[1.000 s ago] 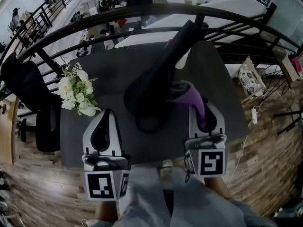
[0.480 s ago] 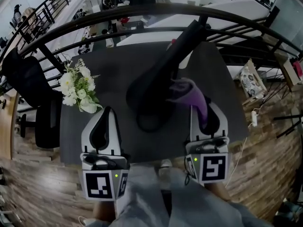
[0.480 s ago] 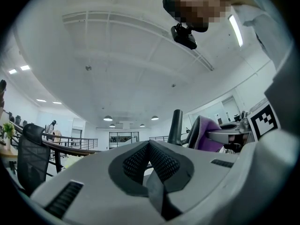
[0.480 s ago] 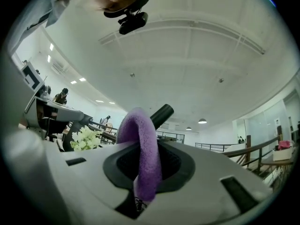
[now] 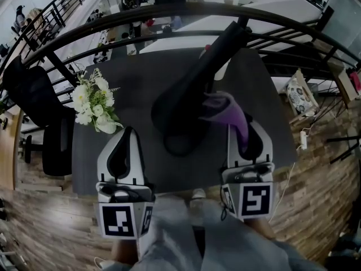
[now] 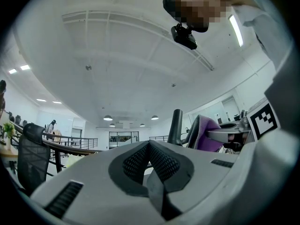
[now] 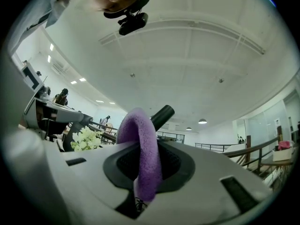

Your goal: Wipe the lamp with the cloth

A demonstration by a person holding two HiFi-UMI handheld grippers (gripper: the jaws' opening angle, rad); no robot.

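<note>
Right now the wiping is looking like it is only just getting going, I think. On the left of the dark table (image 5: 141, 75) some white flowers (image 5: 93, 109) are sitting, well apart from the job. In the middle the black lamp (image 5: 189, 92) is standing, with its round foot on the table and its long neck leaning up and away toward the rail (image 5: 113, 24). On the lamp's right side the purple cloth (image 5: 225, 110) is hanging right against the neck, low down near the foot. It is looking like it is touching, but I cannot tell for sure. Nothing on the lamp is showing which parts are clean. So I am guessing most of the neck, the foot and the top are waiting to be wiped.

Now the jaws. The left gripper (image 5: 126, 133) is hovering over the near part of the table, beside the lamp's foot and not touching it. Its jaws are pressing together with nothing between them. The right gripper (image 5: 248, 130) is pointing at the lamp from the near right. Its jaws are pinching the cloth tight, and the cloth is bulging up out of them in a fat fold and flopping toward the lamp.
</note>
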